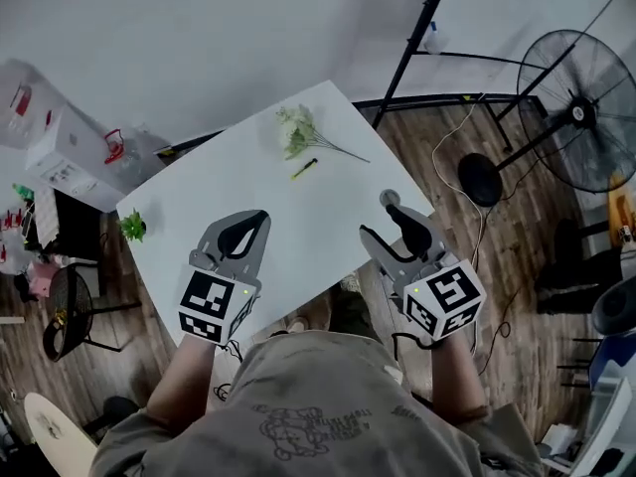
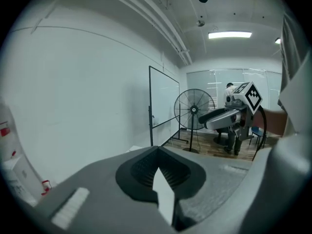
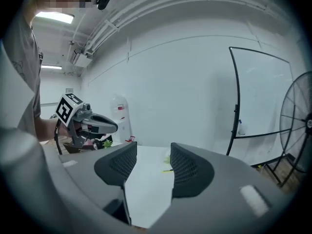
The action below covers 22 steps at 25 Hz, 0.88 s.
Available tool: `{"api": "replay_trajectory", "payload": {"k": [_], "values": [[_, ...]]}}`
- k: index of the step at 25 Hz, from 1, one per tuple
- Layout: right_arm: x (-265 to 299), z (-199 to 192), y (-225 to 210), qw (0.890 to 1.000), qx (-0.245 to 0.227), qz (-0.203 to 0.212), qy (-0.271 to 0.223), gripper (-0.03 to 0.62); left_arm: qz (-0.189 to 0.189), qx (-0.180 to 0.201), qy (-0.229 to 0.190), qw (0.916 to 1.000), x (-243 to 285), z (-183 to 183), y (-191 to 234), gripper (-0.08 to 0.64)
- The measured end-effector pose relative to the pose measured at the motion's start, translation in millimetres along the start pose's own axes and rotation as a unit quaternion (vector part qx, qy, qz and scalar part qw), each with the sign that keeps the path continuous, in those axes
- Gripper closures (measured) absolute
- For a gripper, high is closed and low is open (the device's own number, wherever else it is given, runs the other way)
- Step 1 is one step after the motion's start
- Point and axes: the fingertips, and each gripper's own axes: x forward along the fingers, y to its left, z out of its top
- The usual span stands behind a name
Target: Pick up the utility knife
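Poised at white table [image 1: 229,172] six o'clock edge with left gripper [image 1: 260,218] pinched closed on nothing, right gripper [image 1: 379,217] spread empty, yellow utility knife [image 1: 304,169] toward twelve.

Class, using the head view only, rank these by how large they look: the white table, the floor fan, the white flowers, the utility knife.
1. white table
2. floor fan
3. white flowers
4. utility knife
The fan stands on the floor beyond the table, so its true size is unsure.

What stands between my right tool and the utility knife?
Nothing visible. Only bare table lies between the open right tool and the utility knife; the flowers lie beyond the knife.
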Motion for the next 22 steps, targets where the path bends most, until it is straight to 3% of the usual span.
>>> {"api": "replay_trajectory", "payload": {"k": [5, 12, 17, 22], "values": [[48, -10, -42, 0.997, -0.016, 0.067, 0.033, 0.348, 0.051, -0.026, 0.032, 0.9979, 41, -9, 15, 0.560], [107, -14, -94, 0.982, -0.025, 0.171, 0.069, 0.348, 0.124, -0.074, 0.070, 0.9871, 92, -14, 32, 0.560], [143, -20, -120, 0.968, -0.045, 0.228, 0.089, 0.351, 0.176, -0.102, 0.080, 0.9758, 119, -16, 43, 0.560], [174, -37, -127, 0.947, -0.102, 0.280, 0.123, 0.367, 0.219, -0.129, 0.082, 0.9638, 127, -15, 52, 0.560]]}}
